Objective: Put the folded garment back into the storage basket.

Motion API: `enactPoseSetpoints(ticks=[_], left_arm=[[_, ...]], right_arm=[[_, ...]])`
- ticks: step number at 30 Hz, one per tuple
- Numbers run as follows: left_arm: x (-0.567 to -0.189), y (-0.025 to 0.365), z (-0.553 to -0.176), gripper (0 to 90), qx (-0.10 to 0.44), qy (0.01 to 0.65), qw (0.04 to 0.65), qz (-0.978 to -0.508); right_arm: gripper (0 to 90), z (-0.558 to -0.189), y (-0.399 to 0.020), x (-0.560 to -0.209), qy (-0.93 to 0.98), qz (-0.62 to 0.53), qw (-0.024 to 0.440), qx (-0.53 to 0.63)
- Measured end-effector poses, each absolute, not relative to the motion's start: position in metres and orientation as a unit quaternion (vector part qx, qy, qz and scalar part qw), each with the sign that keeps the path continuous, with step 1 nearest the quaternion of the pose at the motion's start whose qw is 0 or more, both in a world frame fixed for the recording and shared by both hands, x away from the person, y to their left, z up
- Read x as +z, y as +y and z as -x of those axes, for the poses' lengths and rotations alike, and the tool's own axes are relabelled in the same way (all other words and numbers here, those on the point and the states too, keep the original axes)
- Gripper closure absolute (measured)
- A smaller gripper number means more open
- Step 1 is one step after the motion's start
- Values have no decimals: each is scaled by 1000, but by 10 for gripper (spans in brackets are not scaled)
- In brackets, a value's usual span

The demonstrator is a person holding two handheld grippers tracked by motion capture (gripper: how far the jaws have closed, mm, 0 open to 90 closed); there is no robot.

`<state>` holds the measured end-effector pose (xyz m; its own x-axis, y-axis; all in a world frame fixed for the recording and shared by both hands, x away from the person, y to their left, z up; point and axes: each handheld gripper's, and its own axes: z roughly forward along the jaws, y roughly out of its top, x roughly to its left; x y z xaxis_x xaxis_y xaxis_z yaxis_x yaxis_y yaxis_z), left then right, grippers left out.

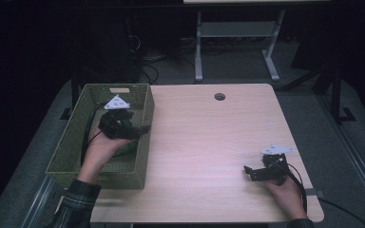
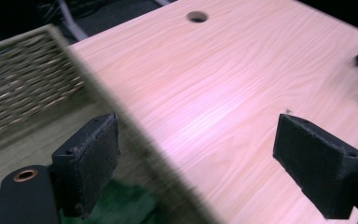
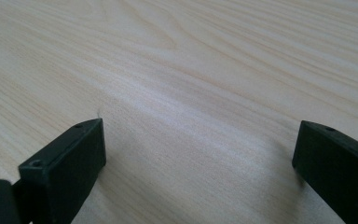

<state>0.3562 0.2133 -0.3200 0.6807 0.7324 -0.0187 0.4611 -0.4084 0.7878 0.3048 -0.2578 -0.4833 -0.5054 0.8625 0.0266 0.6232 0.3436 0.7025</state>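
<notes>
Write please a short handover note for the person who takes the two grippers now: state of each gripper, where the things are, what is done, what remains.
Left gripper: open, holding nothing, above the right wall of the green woven basket at the left edge of the light wooden table.
Right gripper: open, holding nothing, low over bare table near the right front corner.
Soft green item: lies inside the basket, under the left gripper.
Done: the green item appears to be placed in the basket.
Left: probably only to draw the left gripper back.

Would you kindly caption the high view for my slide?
Left gripper open over the green woven basket; right gripper open on the wooden table.
</notes>
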Motion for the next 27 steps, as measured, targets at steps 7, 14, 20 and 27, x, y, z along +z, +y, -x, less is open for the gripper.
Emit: enactPoseSetpoints(ticks=[7,14,20,27], left_arm=[[-321,178,-350,140,158,343,421,-825],[-329,143,-345,140,152,319,422,-835],[-345,109,-340,140,139,304,427,-840],[-370,78,-338,139,121,295,423,-848]], right_arm=[[23,-305,-258,-483,800,-464,178,336],[23,-305,-258,-483,800,-464,178,336],[23,-305,-258,-483,800,-464,178,336],[23,-305,-258,-483,800,-464,178,336]])
